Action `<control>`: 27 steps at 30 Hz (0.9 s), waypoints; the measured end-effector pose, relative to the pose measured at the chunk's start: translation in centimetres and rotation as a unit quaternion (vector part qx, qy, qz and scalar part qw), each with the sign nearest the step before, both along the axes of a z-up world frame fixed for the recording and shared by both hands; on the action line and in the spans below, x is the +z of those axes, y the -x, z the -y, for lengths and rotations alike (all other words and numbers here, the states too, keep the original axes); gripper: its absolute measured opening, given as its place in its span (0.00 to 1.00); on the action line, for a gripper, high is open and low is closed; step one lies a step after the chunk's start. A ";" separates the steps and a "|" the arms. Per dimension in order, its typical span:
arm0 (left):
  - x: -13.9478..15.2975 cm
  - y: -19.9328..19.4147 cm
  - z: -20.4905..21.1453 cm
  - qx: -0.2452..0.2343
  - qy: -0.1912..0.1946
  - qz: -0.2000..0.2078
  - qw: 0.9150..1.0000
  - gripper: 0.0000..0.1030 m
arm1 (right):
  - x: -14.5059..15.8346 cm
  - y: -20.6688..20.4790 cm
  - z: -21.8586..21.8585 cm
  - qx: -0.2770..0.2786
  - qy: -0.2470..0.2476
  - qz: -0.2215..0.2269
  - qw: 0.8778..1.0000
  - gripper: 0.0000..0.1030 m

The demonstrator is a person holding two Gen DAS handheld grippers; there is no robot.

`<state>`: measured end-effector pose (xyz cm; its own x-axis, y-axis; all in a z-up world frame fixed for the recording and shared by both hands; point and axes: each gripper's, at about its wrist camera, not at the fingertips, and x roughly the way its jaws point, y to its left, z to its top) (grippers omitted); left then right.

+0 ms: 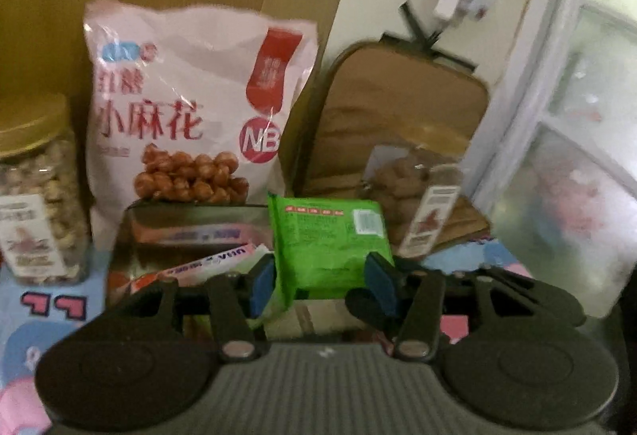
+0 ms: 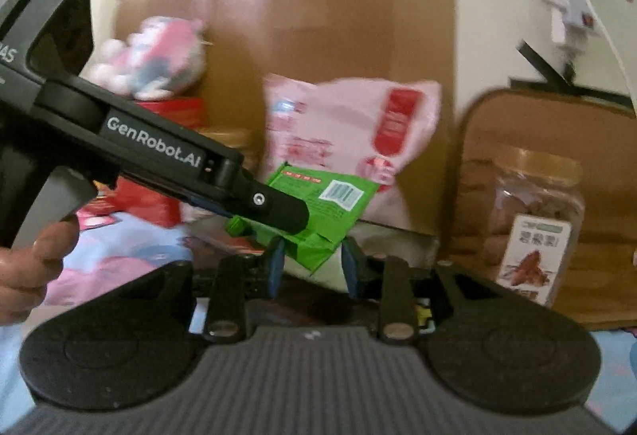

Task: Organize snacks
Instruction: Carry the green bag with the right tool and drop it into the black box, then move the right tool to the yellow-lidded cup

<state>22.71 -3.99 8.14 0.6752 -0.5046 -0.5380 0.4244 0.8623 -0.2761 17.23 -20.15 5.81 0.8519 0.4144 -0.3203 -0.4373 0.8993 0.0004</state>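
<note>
Green packet (image 1: 326, 247) sits clamped in your left gripper (image 1: 324, 275) above the tray (image 1: 191, 220), so you can likely file it there, while your right gripper (image 2: 312, 261) brackets its lower corner, jaws apart, seemingly to steady it.

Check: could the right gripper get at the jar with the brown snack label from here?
Probably yes. The right gripper looks open and empty, with the green packet held by the left gripper, and nothing stands between it and the jar to its right.
</note>
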 end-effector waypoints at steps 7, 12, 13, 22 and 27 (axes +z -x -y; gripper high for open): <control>-1.0 -1.2 0.1 0.030 -0.007 -0.009 0.999 0.49 | -1.4 -1.0 2.3 -0.046 -0.029 0.009 0.998 0.51; 1.3 3.3 -3.2 0.056 0.009 0.019 0.998 0.49 | -0.7 -0.1 3.8 -0.043 -0.083 -0.007 0.996 0.52; 1.8 4.6 -4.0 0.062 0.008 0.026 0.998 0.49 | -0.5 0.3 3.9 -0.042 -0.087 -0.003 0.995 0.52; 1.2 16.5 -13.7 0.142 0.000 0.024 0.990 0.55 | 0.0 7.8 1.7 0.046 -0.123 -0.036 0.991 0.52; -1.2 20.0 -18.5 0.184 0.032 -0.008 0.982 0.55 | -1.3 11.6 -1.3 0.112 -0.117 -0.095 0.982 0.52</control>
